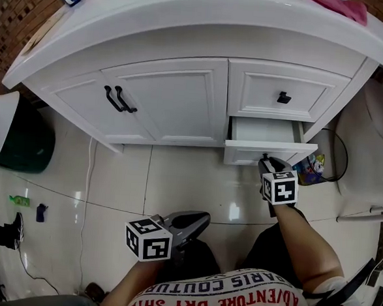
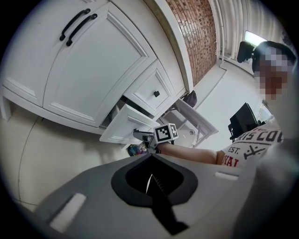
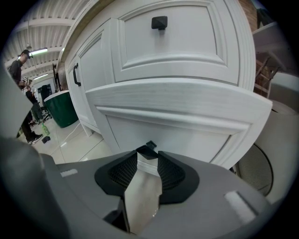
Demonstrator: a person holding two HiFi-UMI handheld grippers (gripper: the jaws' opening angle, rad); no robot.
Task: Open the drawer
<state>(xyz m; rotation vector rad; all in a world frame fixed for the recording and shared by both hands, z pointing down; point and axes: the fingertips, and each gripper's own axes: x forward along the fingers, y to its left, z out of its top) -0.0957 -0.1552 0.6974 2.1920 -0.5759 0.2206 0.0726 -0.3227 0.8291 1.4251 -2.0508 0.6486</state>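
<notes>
My right gripper (image 1: 267, 162) was clenched on the small black knob (image 3: 150, 145) of the white panelled lower drawer (image 1: 260, 146). Its two ribbed black pads closed on that knob from either side, and the drawer's front face filled the view just beyond the tips. My bare forearm (image 1: 303, 238) ran back from the gripper's marker cube (image 1: 280, 187) towards my chest.

The lower drawer stood pulled part-way out at the right end of the white wooden vanity cabinet (image 1: 162, 104). Its pale inside showed from above, though I could not tell what lay in it. Directly above it the white upper drawer (image 1: 248, 87) sat flush and closed, carrying a square black pull (image 1: 284, 97). To the left were two white doors with a pair of curved black bar handles (image 1: 119, 99).

My left gripper (image 1: 203, 217) hung over the glossy cream floor tiles (image 1: 176, 181), well apart from the cabinet. Its jaws were pressed together on nothing, with only a hairline of light between the pads.

A dark green round bin (image 1: 25, 147) stood by the cabinet's left end. A pink cloth (image 1: 339, 6) lay on the white countertop (image 1: 188, 15). A colourful packet (image 1: 311, 169) sat on the floor just right of the open drawer.
</notes>
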